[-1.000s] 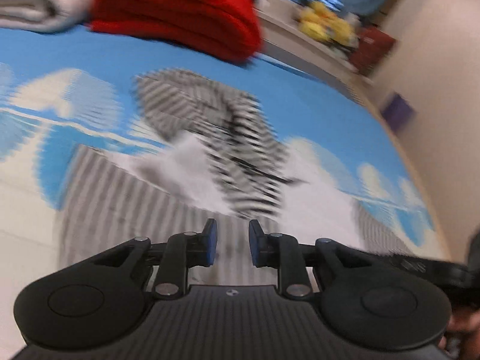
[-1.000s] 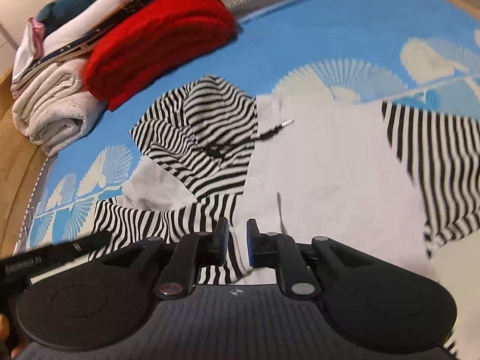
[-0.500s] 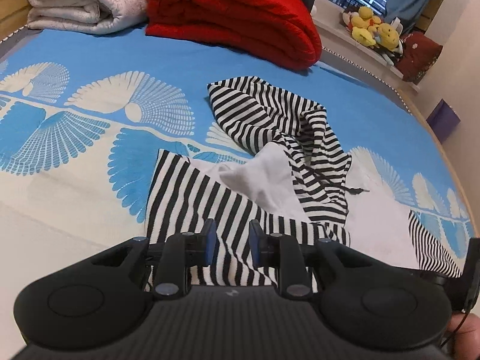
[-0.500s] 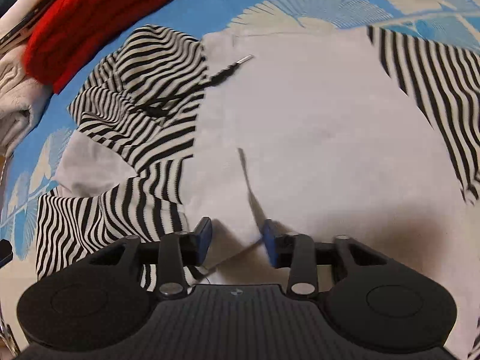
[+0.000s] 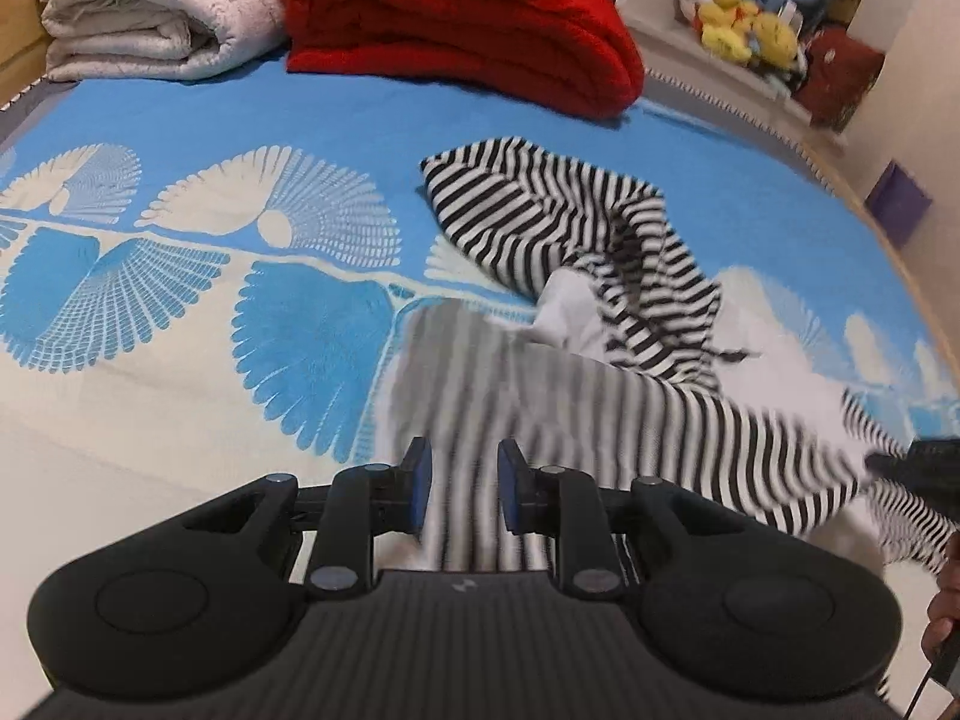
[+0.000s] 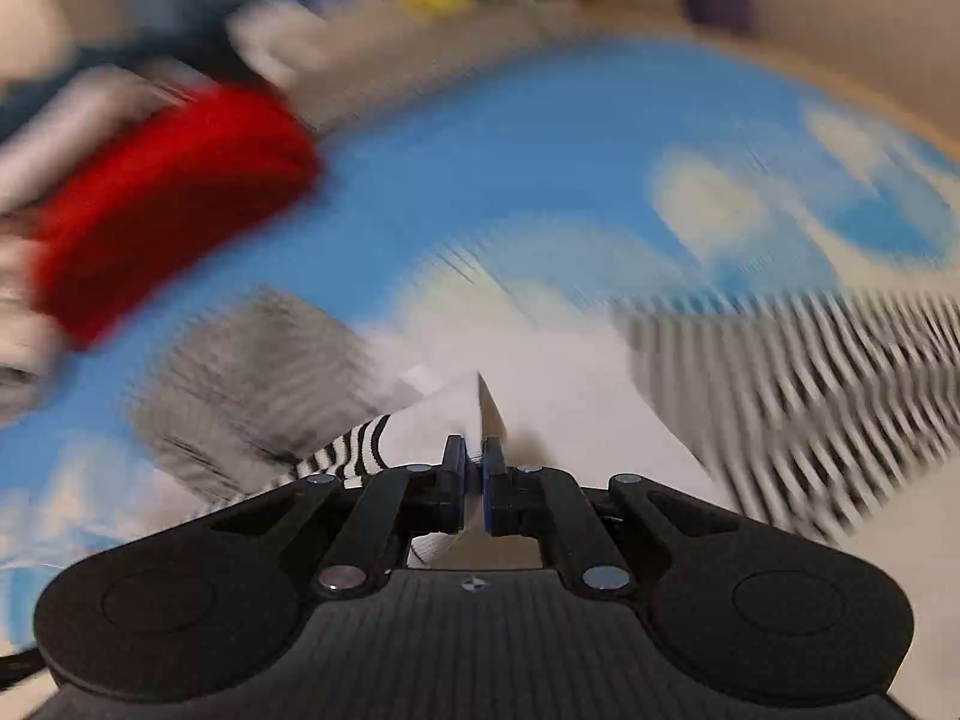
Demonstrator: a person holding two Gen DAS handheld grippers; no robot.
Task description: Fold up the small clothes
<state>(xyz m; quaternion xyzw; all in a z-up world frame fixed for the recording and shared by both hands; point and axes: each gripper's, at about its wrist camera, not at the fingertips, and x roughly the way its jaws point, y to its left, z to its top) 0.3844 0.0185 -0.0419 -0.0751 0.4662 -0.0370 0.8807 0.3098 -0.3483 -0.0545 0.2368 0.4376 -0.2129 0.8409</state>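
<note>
Here the right hand-held gripper (image 6: 474,468) has its jaws pressed together on a raised white fold of the striped hoodie (image 5: 576,276), the cloth tenting up to a peak just ahead of the pads. The view from that hand is heavily smeared, so how much fabric is caught cannot be told. The left hand-held gripper (image 5: 459,483) hangs partly spread above a striped sleeve, pinching nothing.

The hoodie lies crumpled on the blue patterned bedspread (image 5: 180,312), its hood bunched toward one o'clock in the left view and its white body trailing off toward three o'clock. A folded red blanket (image 5: 456,18) sits at twelve o'clock and a folded white blanket (image 5: 156,12) at eleven, well apart from the garment.

The step looks like drawing the body flat before any fold. To do it well, the right hand should probably lift only enough to free the cloth and pull steadily, not jerk, since a thin pinch may slip. The left should likely take the sleeve edge beneath it, so that both hands tension the fabric evenly and the hood does not drag underneath.
</note>
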